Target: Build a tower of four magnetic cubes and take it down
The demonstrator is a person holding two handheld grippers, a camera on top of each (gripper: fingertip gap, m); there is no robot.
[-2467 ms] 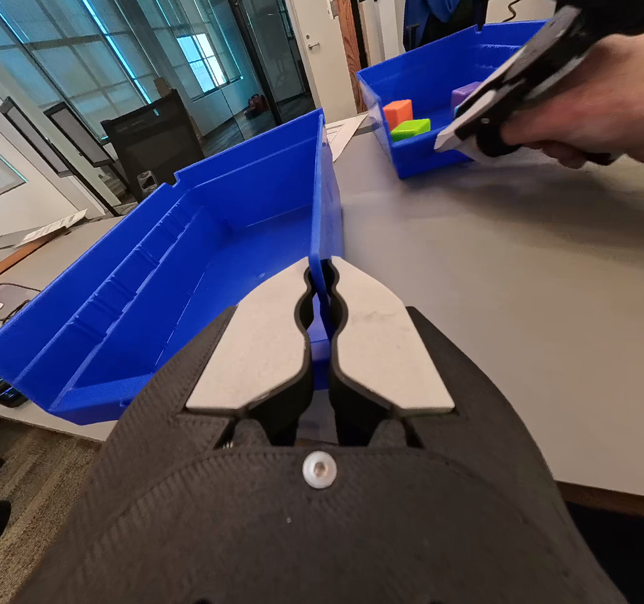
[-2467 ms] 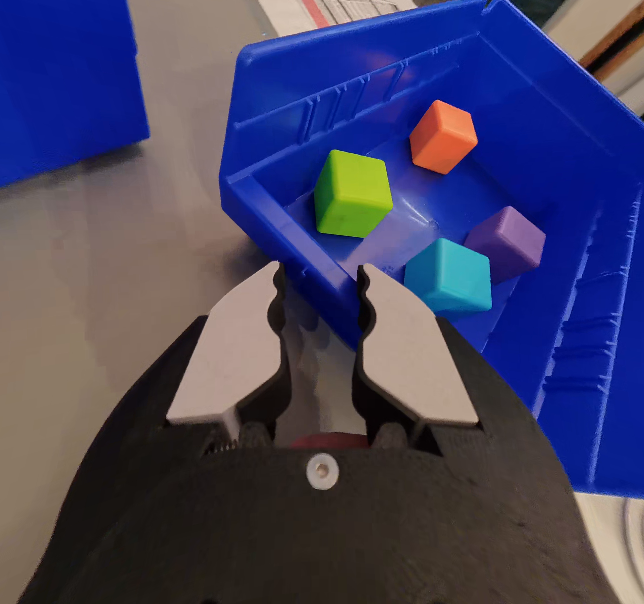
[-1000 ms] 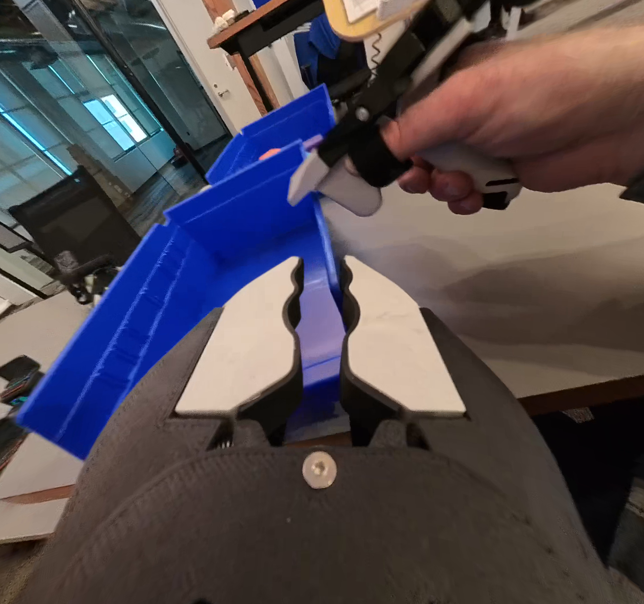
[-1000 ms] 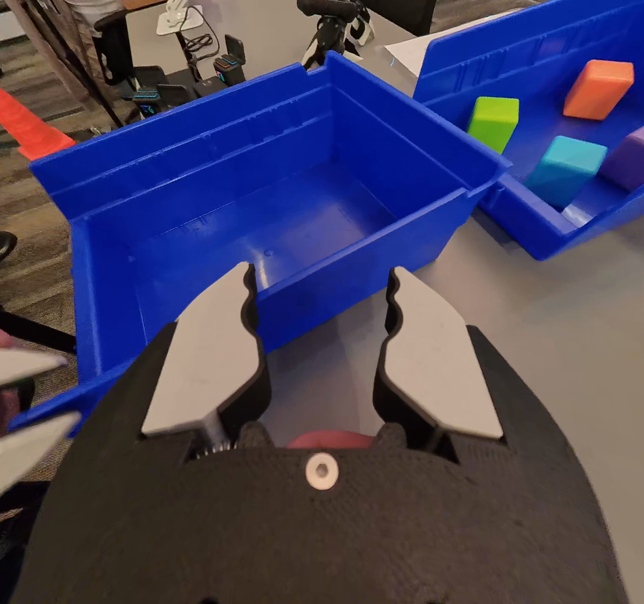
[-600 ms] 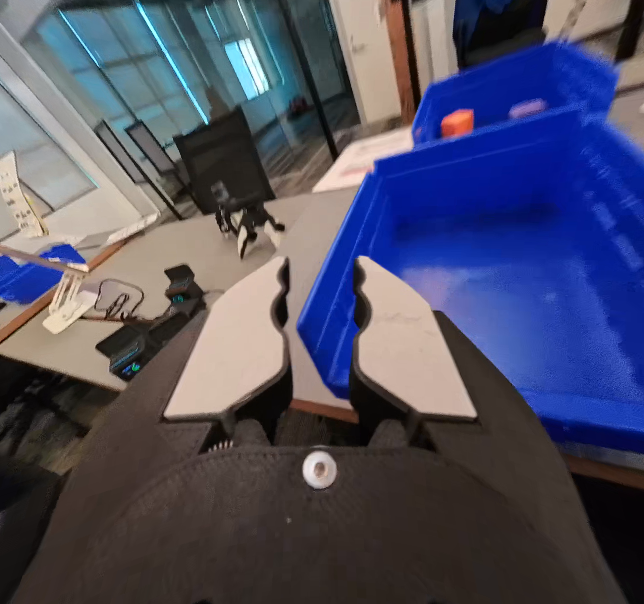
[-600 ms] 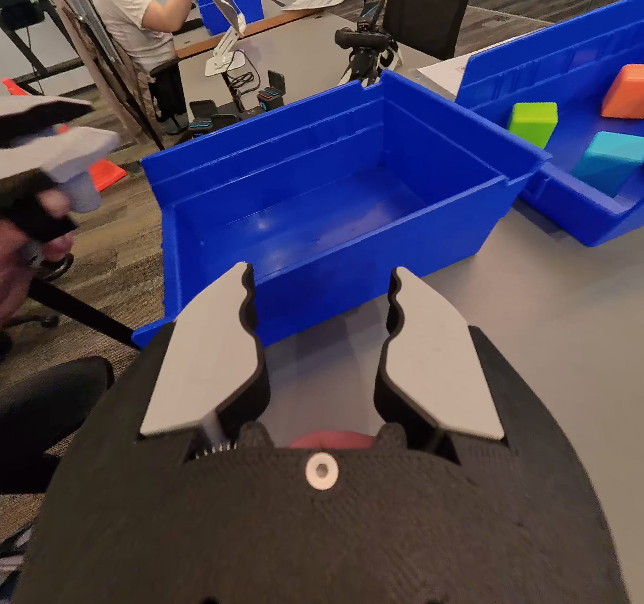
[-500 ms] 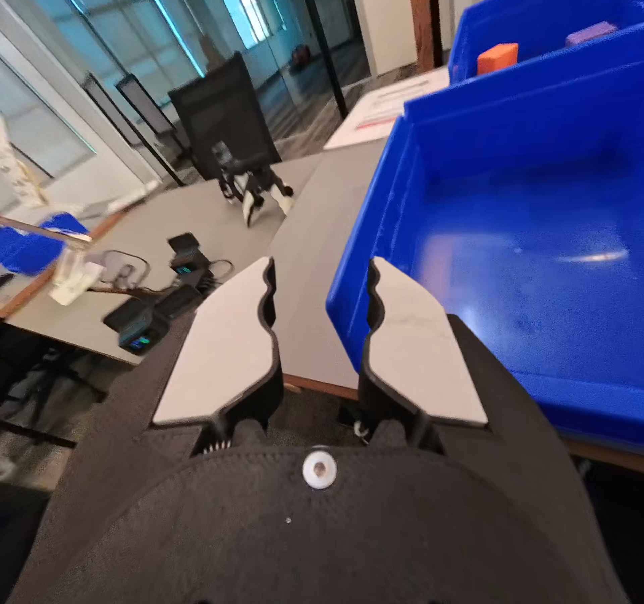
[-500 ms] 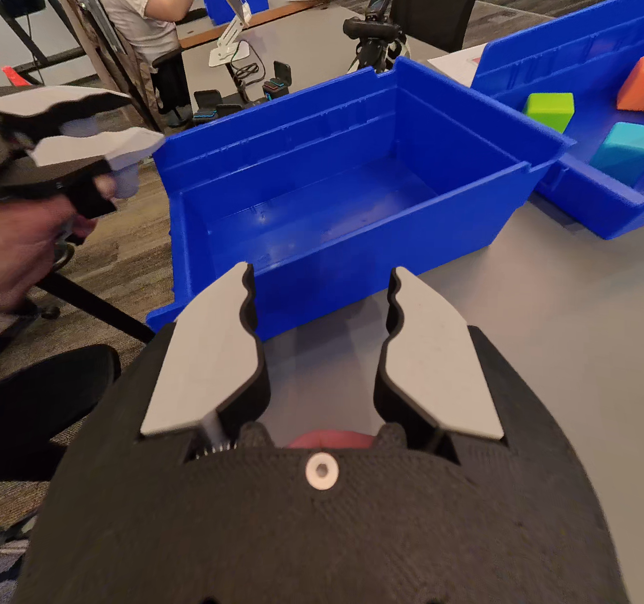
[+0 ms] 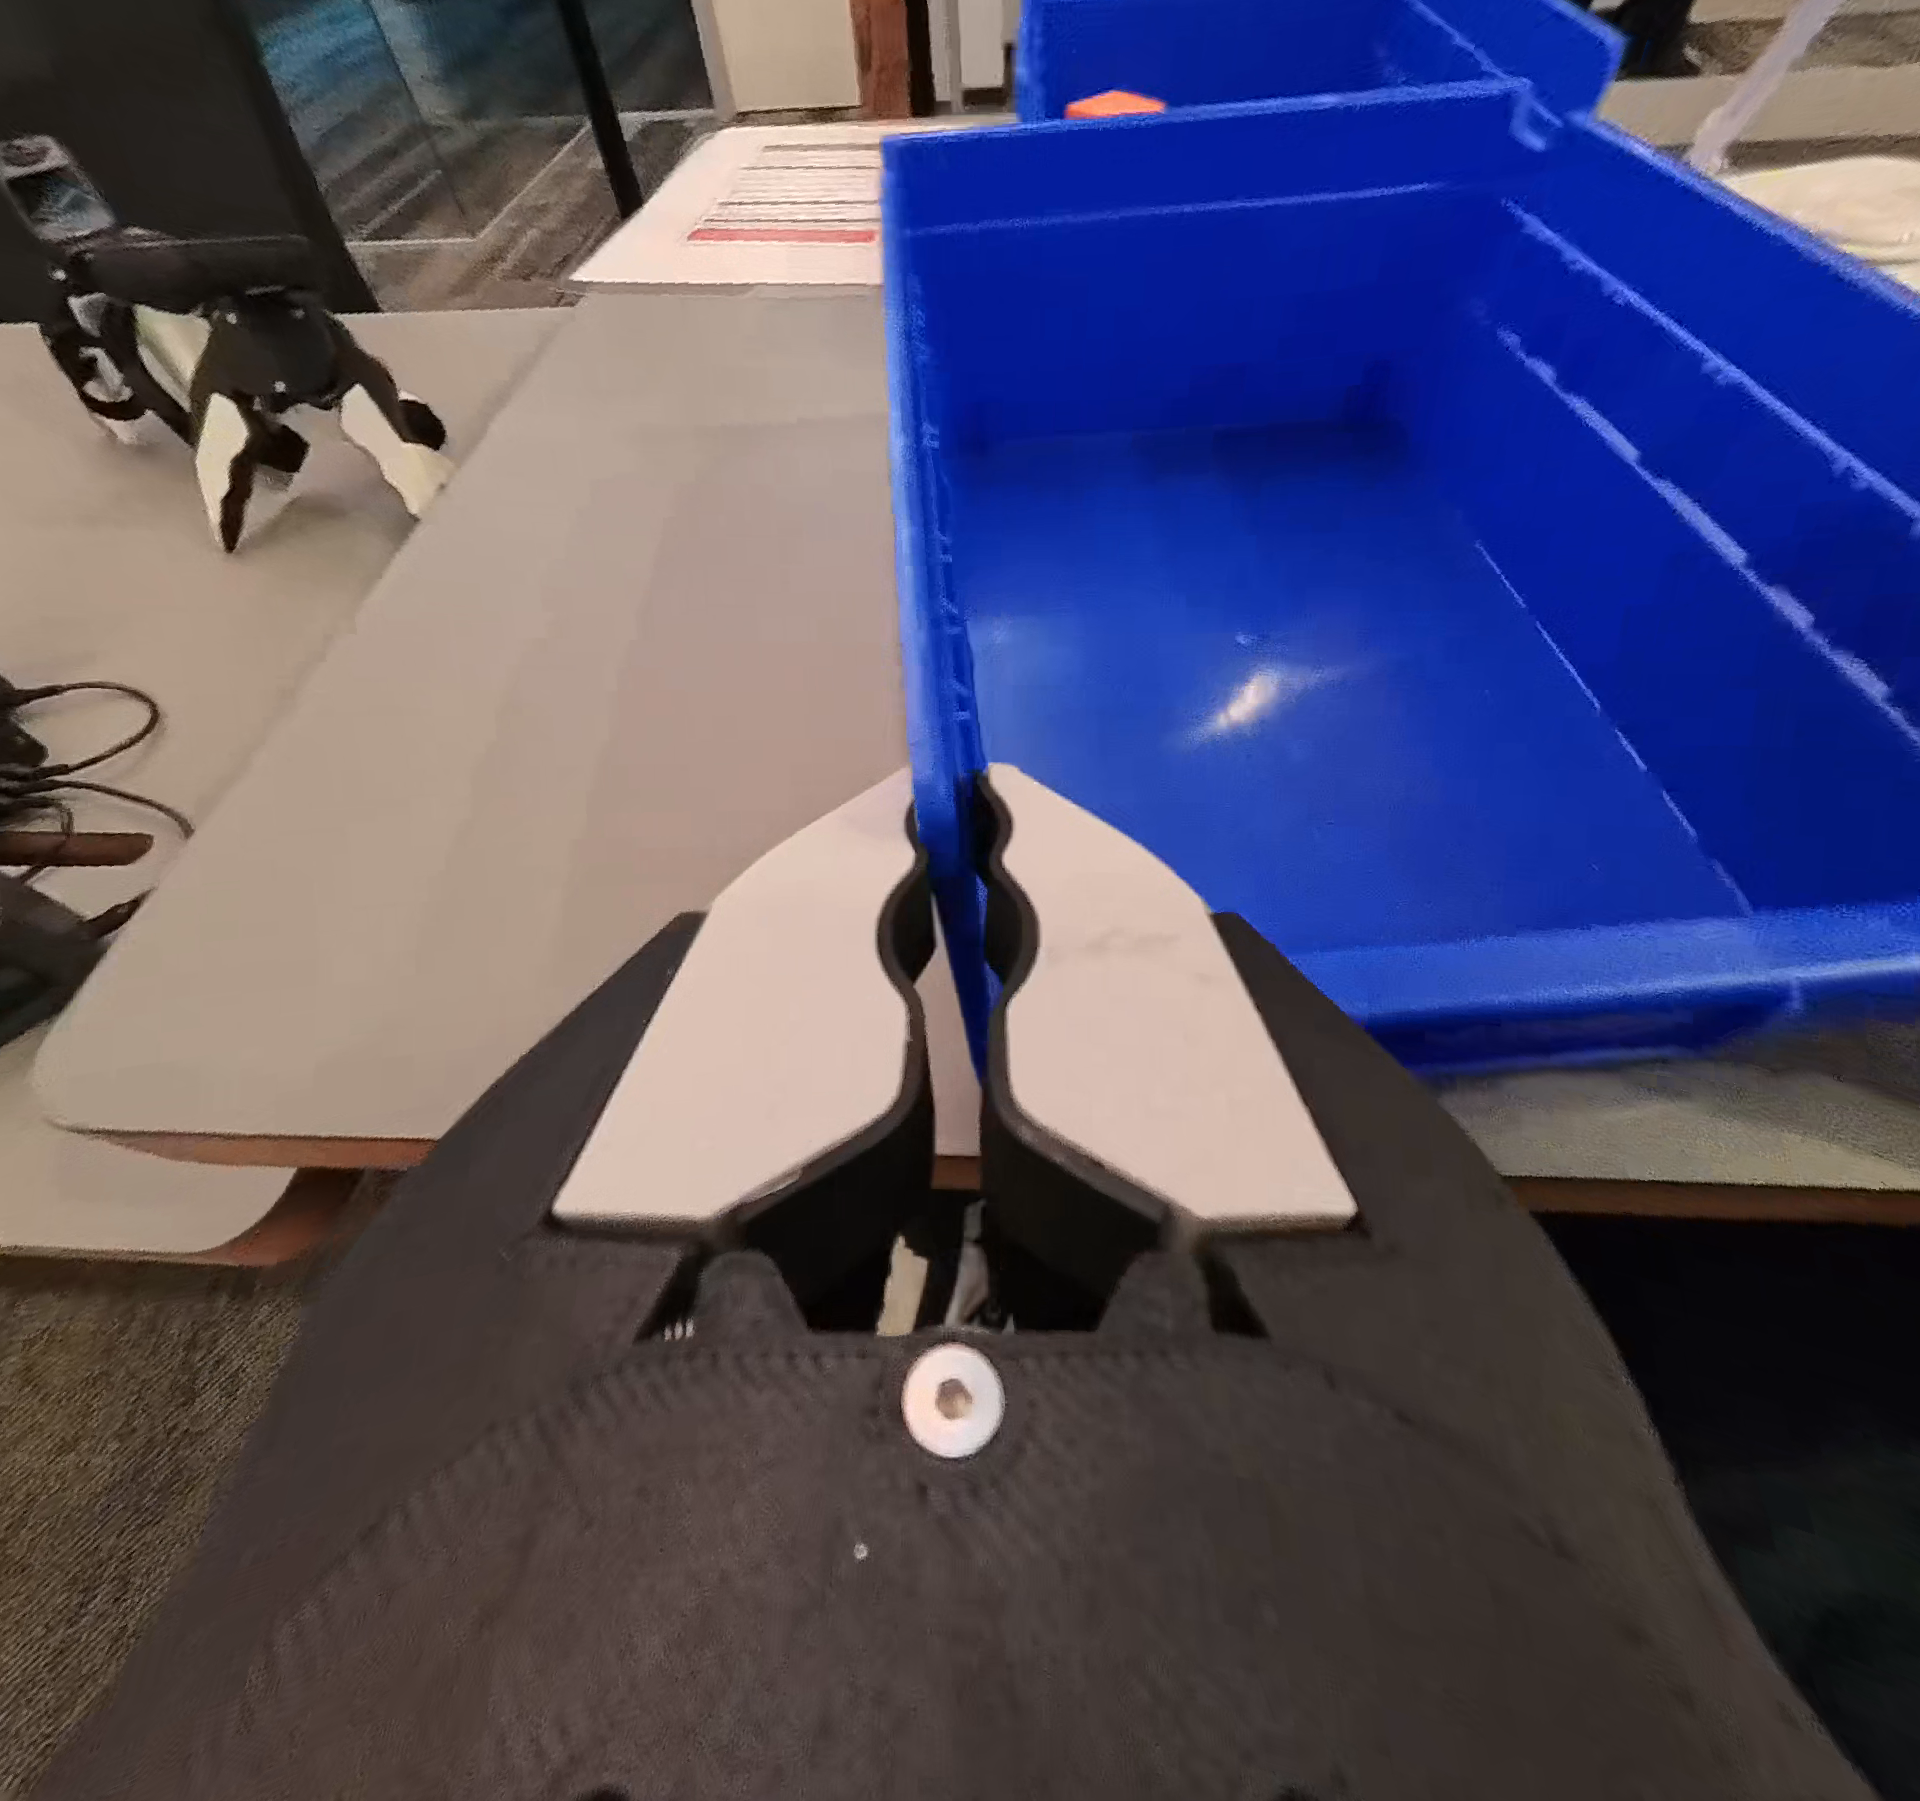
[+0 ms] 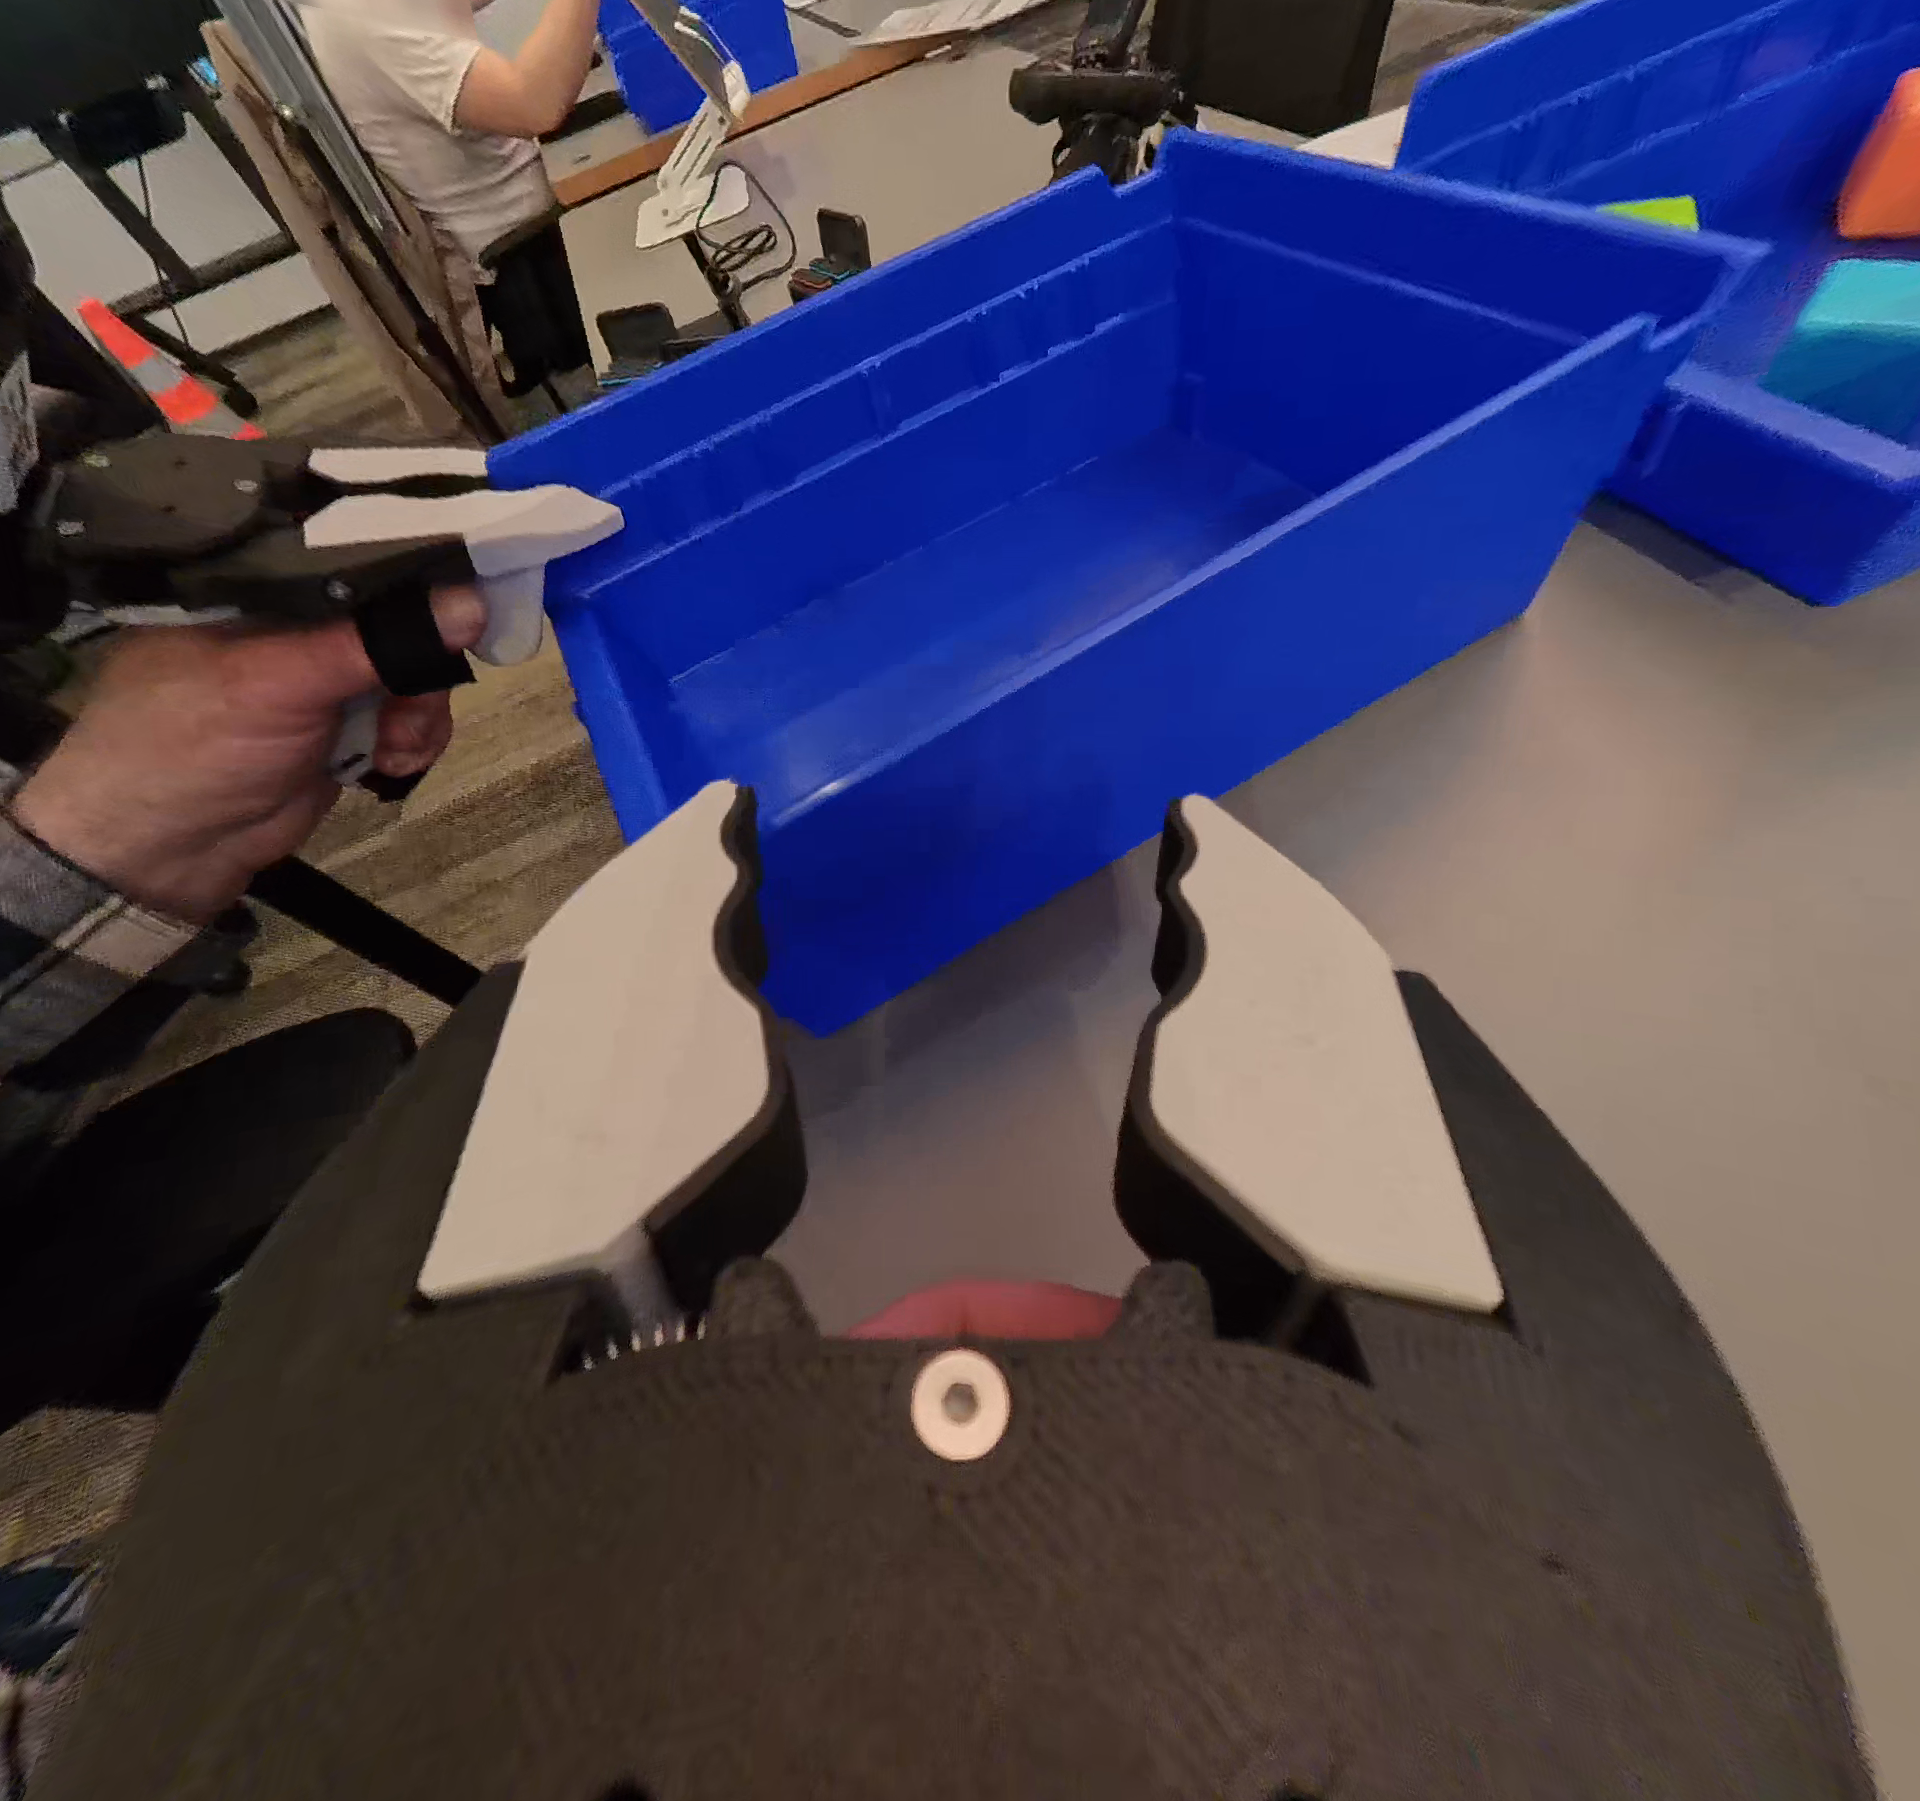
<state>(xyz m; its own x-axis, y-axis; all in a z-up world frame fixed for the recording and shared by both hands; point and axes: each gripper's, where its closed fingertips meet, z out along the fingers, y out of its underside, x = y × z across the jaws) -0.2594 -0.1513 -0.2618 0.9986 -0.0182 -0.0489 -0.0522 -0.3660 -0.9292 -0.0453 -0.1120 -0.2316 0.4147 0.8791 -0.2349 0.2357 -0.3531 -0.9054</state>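
grey table (image 10: 1558,868) carries everything; all places here are taken from the empty blue bin (image 9: 1351,671) at its near-left corner. second blue bin (image 10: 1766,525) sits just beyond the empty bin's far end, close against it. only the right wrist view looks into that second bin: orange cube (image 10: 1886,172), teal cube (image 10: 1849,349) and a sliver of green cube (image 10: 1652,213) lie loose on its floor, not stacked; any fourth cube is out of frame. the left wrist view gets only the top of the orange cube (image 9: 1112,102) over the empty bin's far wall, but it alone shows a printed sheet (image 9: 779,203) on the table left of the empty bin's far corner and a spare gripper (image 9: 239,390) standing on a neighbouring table further left. only the right wrist view shows a seated person (image 10: 416,99) at a desk well behind the empty bin. left gripper (image 9: 948,806) is pinched on the empty bin's near-left wall at the corner, one finger outside, one inside, rim between them; right wrist view confirms it from the side, left gripper (image 10: 551,504) on that corner with the hand (image 10: 229,754) on its trigger grip. right gripper (image 10: 951,816) stands wide, holding nothing, tips just short of the empty bin's near corner, left fingertip overlapping the bin wall in view; contact can't be told.
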